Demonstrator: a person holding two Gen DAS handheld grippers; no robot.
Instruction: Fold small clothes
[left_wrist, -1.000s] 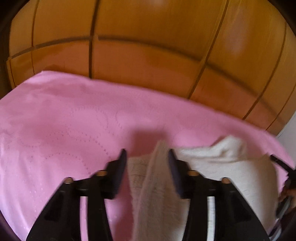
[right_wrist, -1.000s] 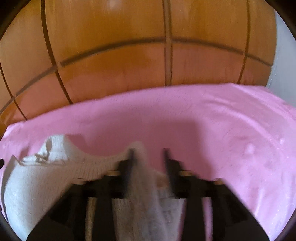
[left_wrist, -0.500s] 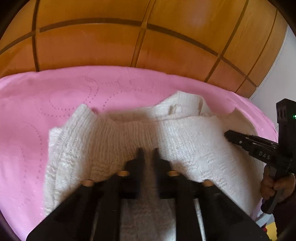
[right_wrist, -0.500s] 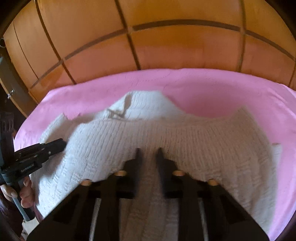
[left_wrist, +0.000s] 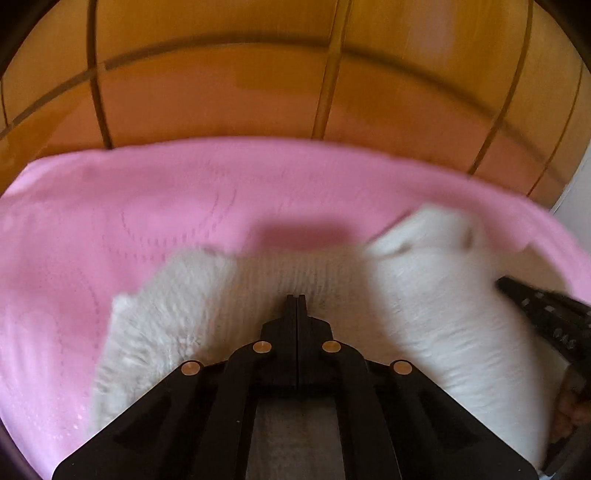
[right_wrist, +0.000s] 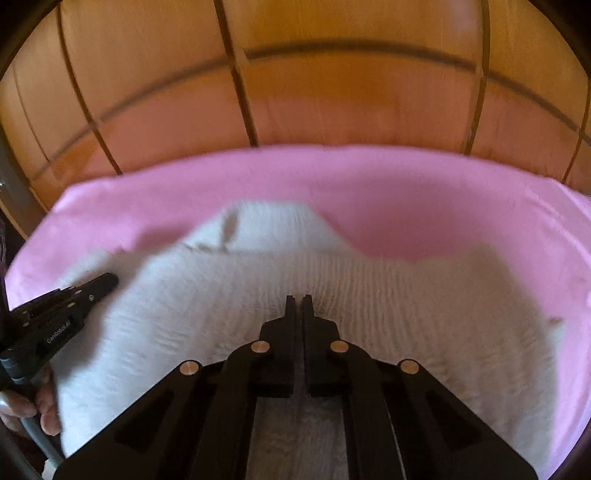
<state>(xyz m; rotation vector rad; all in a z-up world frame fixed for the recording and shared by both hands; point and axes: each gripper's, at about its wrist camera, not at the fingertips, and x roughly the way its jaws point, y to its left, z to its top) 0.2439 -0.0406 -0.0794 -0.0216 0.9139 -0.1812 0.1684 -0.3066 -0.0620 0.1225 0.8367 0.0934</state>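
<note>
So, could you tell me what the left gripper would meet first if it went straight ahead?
Probably the white knit garment right at the left gripper tips, then the pink sheet; depth is unclear.

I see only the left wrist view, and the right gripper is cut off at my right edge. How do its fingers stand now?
Observer: In the right wrist view, the right gripper has its fingers nearly together, with only a thin slit between them, over the white knit sweater. I cannot tell whether knit is pinched there.
Operator: Does the sweater reach the edge of the bedcover on that side?
Observer: No. The pink bedcover shows beyond the sweater's right side and behind it.
Operator: How does my left gripper look from there?
Observer: The left gripper sits at the sweater's left edge, and the person's left hand grips its handle low in the corner.
</note>
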